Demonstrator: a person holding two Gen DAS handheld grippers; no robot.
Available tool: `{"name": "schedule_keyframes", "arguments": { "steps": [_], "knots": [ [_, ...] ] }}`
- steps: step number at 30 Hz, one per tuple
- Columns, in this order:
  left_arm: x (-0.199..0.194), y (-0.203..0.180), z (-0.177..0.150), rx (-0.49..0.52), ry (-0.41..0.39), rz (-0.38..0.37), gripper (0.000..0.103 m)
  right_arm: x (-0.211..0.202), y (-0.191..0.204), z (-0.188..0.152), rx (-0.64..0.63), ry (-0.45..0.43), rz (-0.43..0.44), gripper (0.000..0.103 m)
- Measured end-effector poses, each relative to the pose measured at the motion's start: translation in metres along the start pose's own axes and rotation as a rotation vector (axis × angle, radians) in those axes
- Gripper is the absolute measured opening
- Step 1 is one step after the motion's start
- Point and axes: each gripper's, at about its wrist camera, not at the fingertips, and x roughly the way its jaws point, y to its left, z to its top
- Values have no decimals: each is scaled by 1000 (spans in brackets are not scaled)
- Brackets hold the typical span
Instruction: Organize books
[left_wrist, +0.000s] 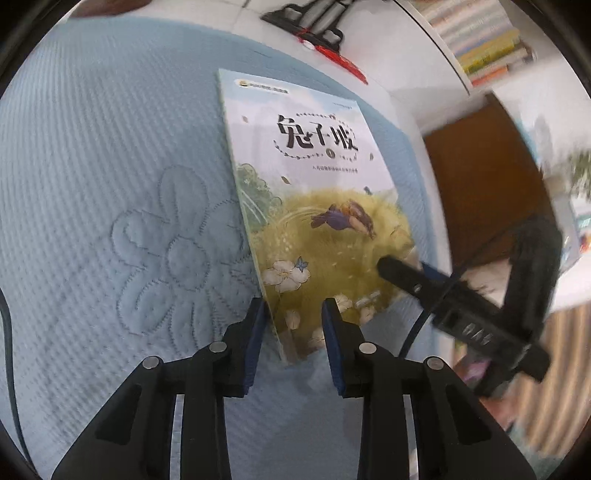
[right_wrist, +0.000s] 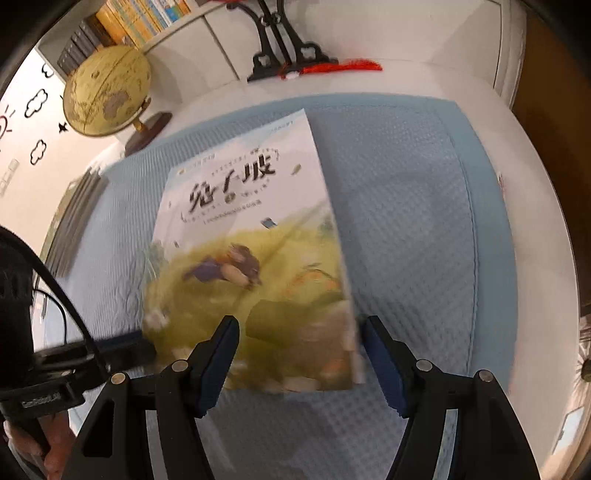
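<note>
A picture book (left_wrist: 317, 166) with a pale sky and a yellow-green meadow on its cover lies on a light blue quilted mat (left_wrist: 110, 147). My left gripper (left_wrist: 293, 314) is shut on its near left corner, with one pad against the spine edge and the other on the cover. The right wrist view shows the book (right_wrist: 251, 236) blurred, with a left gripper finger (right_wrist: 125, 341) at its left edge. My right gripper (right_wrist: 299, 332) stands open astride the near right corner: one finger over the cover, the other past the edge. Its fingertip (left_wrist: 391, 266) rests by the cover's right edge.
The mat (right_wrist: 406, 184) covers a white table (right_wrist: 535, 221). At the back stand a yellow globe (right_wrist: 107, 96) and a black stand with a red tassel (right_wrist: 280, 55). Shelves of books (left_wrist: 487, 44) run behind. A hand (right_wrist: 55, 454) and a black cable show at lower left.
</note>
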Motion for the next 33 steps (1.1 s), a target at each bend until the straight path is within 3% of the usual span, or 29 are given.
{"name": "schedule_keyframes", "arguments": {
  "steps": [2,6,8,12,15,17,21,26,29,33],
  "knots": [
    [-12,0,1,-14,-27,-54,27,-1,1,-2,-8,2,-2,70],
    [-43,-20,1,55,-88,-207,27,-4,-1,-11,-24,-5,10,71],
    [-41,-26,5,62,-89,-227,27,-4,-2,-10,-20,-11,31,74],
    [-17,-18,15,5,-66,-189,27,-4,-7,-8,2,-12,66,76],
    [-5,-19,13,29,-54,-129,17,-4,-8,-8,-1,-14,77,76],
    [6,-21,19,27,-44,-120,12,-5,-9,-9,-3,-12,87,76],
    [19,-18,27,-11,-37,-130,11,-6,-15,-5,23,4,124,76],
    [21,-25,43,-86,-31,-279,10,-11,-36,9,166,70,274,75],
    [13,-24,54,-137,-33,-384,10,-20,-59,10,294,63,428,76],
    [13,-29,64,-166,-30,-444,10,-16,-81,10,415,56,579,80]
  ]
}}
